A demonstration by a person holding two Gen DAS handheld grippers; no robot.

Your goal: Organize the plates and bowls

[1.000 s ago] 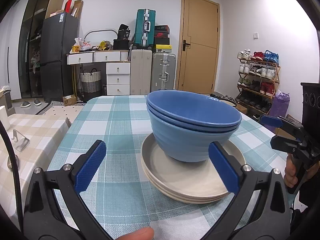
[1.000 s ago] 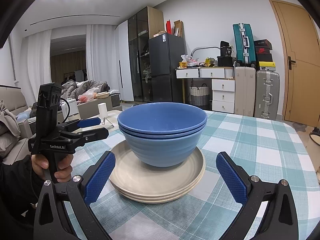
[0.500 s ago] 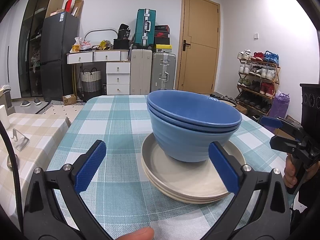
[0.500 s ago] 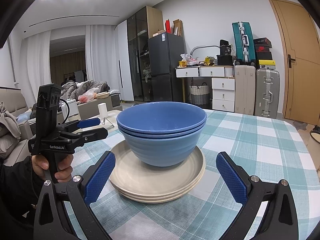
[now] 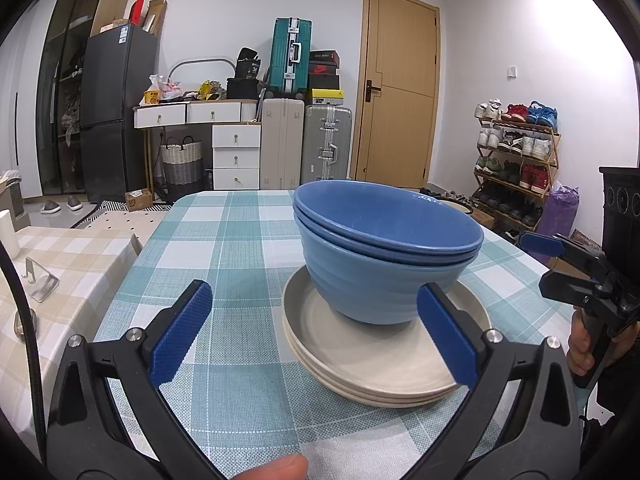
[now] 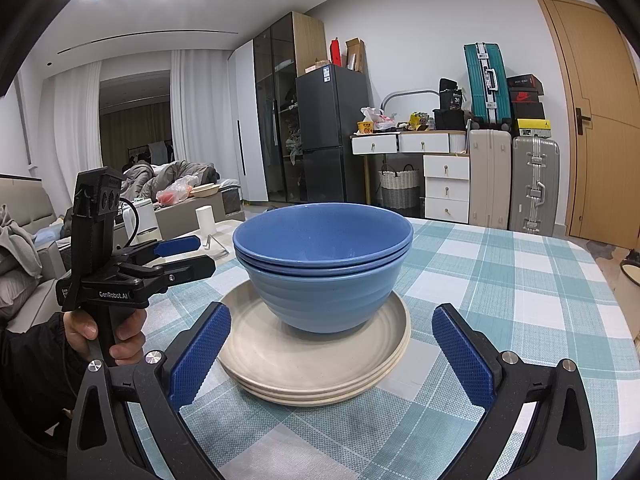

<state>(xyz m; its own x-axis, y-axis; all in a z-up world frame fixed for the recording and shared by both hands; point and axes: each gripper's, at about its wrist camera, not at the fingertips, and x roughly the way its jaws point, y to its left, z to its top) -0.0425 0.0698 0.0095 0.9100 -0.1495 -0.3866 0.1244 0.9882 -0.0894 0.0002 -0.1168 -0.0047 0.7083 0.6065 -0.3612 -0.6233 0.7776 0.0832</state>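
Observation:
A stack of blue bowls [image 5: 384, 264] stands nested on a stack of beige plates [image 5: 360, 364] on the teal checked table [image 5: 224, 248]. My left gripper [image 5: 314, 330] is open and empty, held in front of the stack, a little to its left. In the right wrist view the bowls [image 6: 324, 268] and plates [image 6: 308, 364] sit centred between the pads of my right gripper [image 6: 332, 354], which is open and empty. Each gripper also shows in the other's view: the right one [image 5: 560, 264] at the right edge, the left one [image 6: 180, 258] at the left.
A second table with a beige checked cloth [image 5: 68, 256] adjoins on the left, holding a metal stand [image 5: 38, 280] and a white cup [image 6: 206, 220]. Drawers, suitcases, a fridge, a door and a shoe rack [image 5: 516, 152] line the walls beyond.

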